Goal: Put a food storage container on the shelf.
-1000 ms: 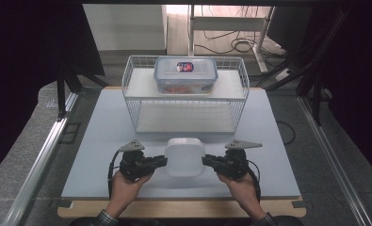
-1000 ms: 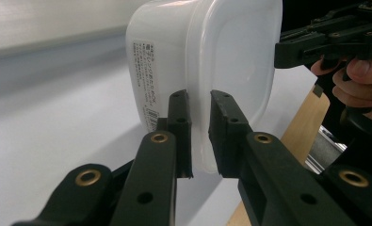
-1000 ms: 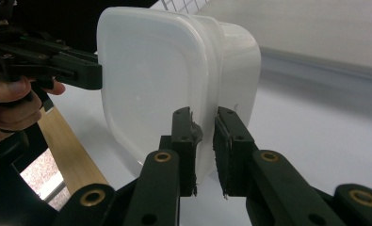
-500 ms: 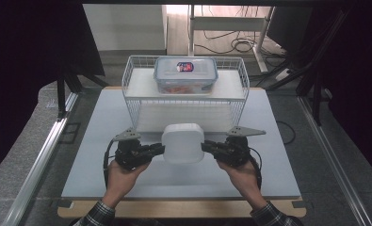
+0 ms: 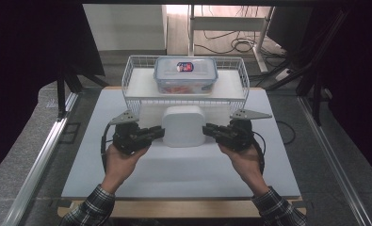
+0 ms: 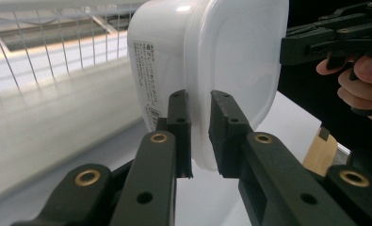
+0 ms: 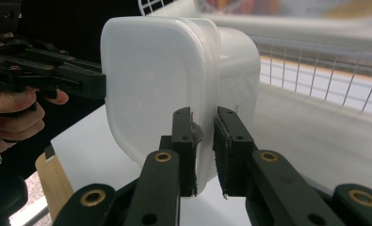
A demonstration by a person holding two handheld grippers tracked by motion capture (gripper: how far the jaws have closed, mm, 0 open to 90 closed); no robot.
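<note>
Both grippers' jaws clamped on white container [image 5: 183, 125]

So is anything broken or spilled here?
Nothing stands out. The white box is whole, pinched at its rim by the left gripper and right gripper. The clear box sits closed on the wire rack.

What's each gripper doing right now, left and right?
Left gripper: shut on the rim of the white container.
Right gripper: shut on the white container's opposite rim.
</note>
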